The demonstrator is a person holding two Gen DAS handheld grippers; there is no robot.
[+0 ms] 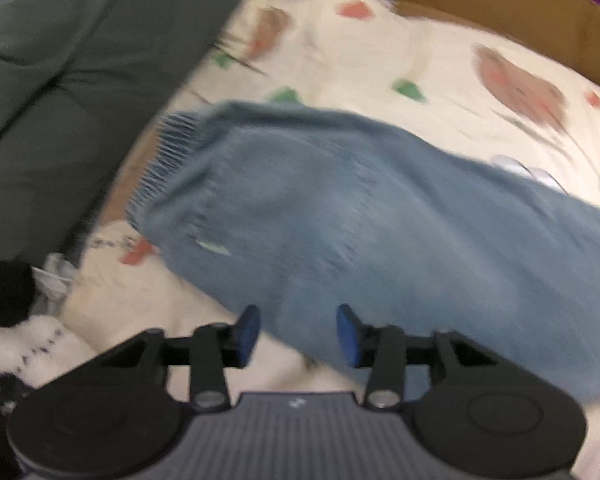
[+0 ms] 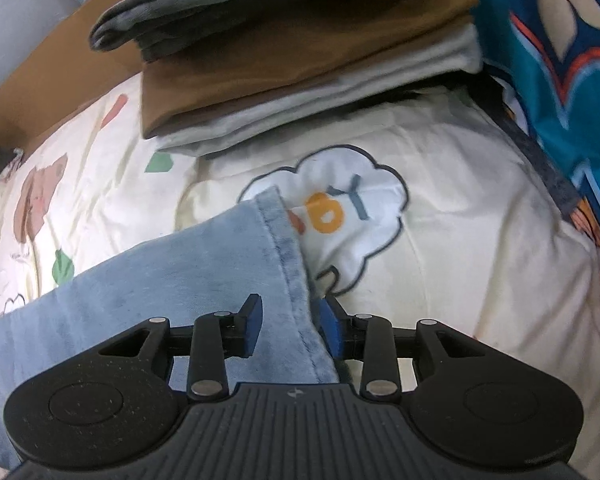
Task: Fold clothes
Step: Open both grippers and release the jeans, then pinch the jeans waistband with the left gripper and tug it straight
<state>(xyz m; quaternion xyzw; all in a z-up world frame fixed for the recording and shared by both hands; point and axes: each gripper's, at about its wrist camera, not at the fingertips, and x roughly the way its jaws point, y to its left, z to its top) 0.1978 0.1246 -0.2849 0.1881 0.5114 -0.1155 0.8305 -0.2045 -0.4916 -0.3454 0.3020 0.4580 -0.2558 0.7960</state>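
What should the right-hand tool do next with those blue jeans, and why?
Probably pinch shut. The right gripper sits open with the hem of the blue jeans lying between its fingers, so closing would grip that leg end for folding. The left gripper is open too.

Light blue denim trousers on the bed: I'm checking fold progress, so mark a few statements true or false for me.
1. The light blue denim trousers lie on a cream printed bedsheet. True.
2. The left gripper is shut on the ribbed waistband. False: it is open, away from the waistband.
3. The right gripper straddles the hem edge. True.
4. The folded stack has a red garment on top. False: grey on top, then brown, then white.
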